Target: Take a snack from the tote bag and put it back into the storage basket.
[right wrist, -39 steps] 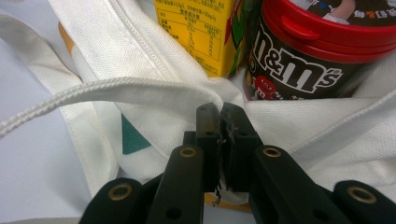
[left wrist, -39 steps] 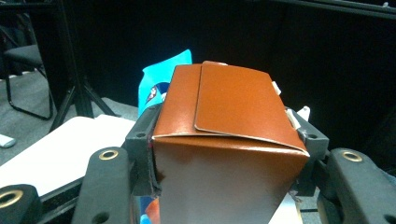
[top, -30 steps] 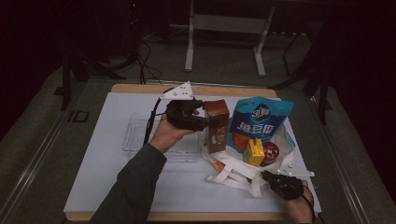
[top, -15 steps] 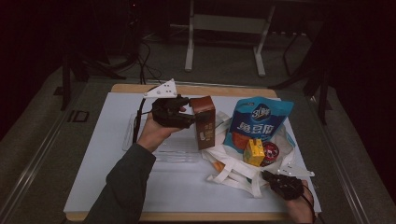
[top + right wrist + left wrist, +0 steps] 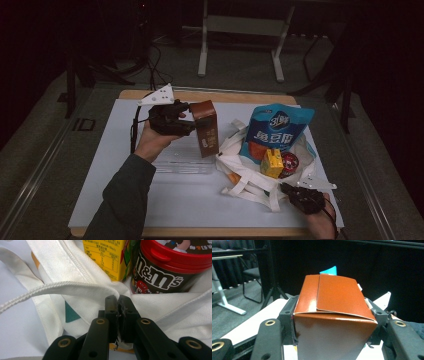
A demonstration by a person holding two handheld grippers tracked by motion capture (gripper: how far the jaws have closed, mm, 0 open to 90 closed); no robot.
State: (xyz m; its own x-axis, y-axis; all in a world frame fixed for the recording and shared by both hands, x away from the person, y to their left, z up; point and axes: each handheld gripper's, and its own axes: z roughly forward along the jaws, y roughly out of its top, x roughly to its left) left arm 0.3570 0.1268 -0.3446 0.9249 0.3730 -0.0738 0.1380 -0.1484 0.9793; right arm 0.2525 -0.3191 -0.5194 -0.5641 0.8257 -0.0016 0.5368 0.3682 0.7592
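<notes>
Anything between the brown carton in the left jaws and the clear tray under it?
Nothing visible. The left gripper holds the brown carton directly over the clear tray, with no object between them. The white tote bag lies beside the tray.

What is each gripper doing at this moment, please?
Left gripper: closed on the brown carton, held above the table.
Right gripper: closed, pinching the white cloth bag.

On the table sat one brown carton point(image 5: 205, 128), one blue snack bag point(image 5: 278, 131), one yellow juice box point(image 5: 271, 163), one red-lidded candy tub point(image 5: 289, 164), one white cloth bag point(image 5: 245, 172) and one clear plastic tray point(image 5: 181, 161), with two grippers, left point(image 5: 186, 120) and right point(image 5: 295, 192), at work among them
</notes>
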